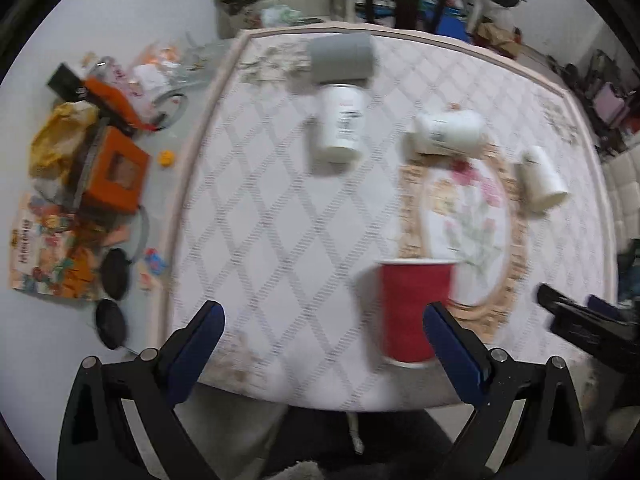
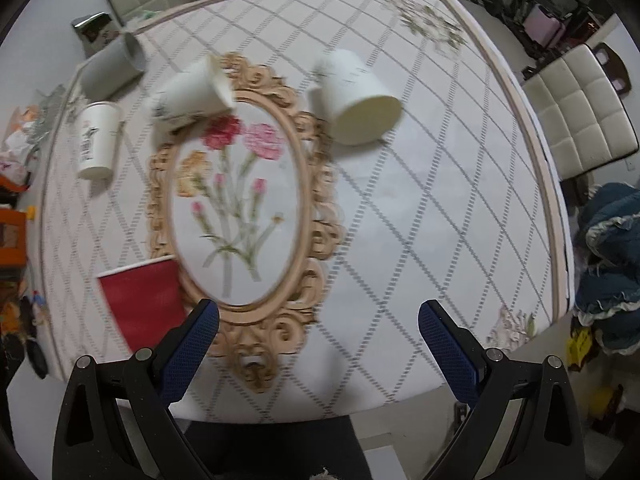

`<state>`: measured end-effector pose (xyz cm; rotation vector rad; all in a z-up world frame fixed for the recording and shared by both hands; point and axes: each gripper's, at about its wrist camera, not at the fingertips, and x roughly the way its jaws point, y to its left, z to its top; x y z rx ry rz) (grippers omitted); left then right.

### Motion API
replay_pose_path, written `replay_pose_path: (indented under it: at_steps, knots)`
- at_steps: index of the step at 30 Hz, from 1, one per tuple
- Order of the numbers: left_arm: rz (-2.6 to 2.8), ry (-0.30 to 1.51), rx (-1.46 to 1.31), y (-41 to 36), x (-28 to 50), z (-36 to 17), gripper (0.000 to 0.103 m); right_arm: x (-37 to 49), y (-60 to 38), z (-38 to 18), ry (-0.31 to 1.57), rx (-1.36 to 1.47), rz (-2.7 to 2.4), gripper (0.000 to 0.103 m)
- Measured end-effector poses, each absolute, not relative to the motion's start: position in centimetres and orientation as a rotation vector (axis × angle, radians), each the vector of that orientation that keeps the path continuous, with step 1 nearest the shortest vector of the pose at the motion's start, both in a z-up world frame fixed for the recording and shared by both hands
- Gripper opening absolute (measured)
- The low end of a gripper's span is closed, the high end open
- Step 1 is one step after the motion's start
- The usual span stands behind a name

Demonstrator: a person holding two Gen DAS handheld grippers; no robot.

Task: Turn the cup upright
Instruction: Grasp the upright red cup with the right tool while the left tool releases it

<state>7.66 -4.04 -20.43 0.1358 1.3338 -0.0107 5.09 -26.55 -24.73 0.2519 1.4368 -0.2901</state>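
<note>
1. Left gripper: jaws spread wide, nothing between them. Right gripper: same, wide apart, holding nothing.
2. Red cup stands with its wide rim up, just ahead of the left gripper and in front of its right finger, not touching as far as I can tell. From the right gripper it sits ahead-left, beside the left finger. Looks already upright.
3. Printed white cup stands farther ahead of the left gripper, well apart; which end is up, cannot tell through the blur.
4. Cups on their sides: grey cup farthest ahead of the left gripper; white cup by the floral oval ahead-left of the right gripper; cream cup almost straight ahead of the right gripper, mouth facing it.
5. Step, my read: between cups, hovering above the quilted cloth, approach not yet begun.
6. Next move likely: right gripper goes forward to the cream cup, nearest on its line. Needs jaws lowered to straddle the side wall, a light squeeze since paper crushes, then tilting it so the mouth ends up on top.
7. Both views are motion-blurred, so fine contact is uncertain.
</note>
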Motion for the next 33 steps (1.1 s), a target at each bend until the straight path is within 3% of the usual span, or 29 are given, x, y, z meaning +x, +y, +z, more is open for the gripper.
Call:
replay_pose_path:
  at_steps: [7,15,21,25,33]
  knots:
    - [0.076,1.377,0.155,2.4,8.2,-25.0,0.101,6.5,-19.9,-25.3,1.477,0.213,-0.184,0.101]
    - [0.051,1.434,0.137,4.5,8.2,-28.4,0.103,8.7,-14.6,-27.9,1.533,0.116,-0.144,0.098]
    - [0.04,1.474,0.138,4.7,8.4,-30.1,0.103,9.9,-13.3,-30.6,1.588,0.121,-0.127,0.092]
    - [0.036,1.497,0.147,4.5,8.4,-30.9,0.103,10.1,-13.4,-32.5,1.634,0.186,-0.113,0.077]
    - [0.022,1.524,0.158,4.2,8.2,-31.4,0.103,9.8,-13.8,-32.3,1.59,0.229,-0.124,0.076]
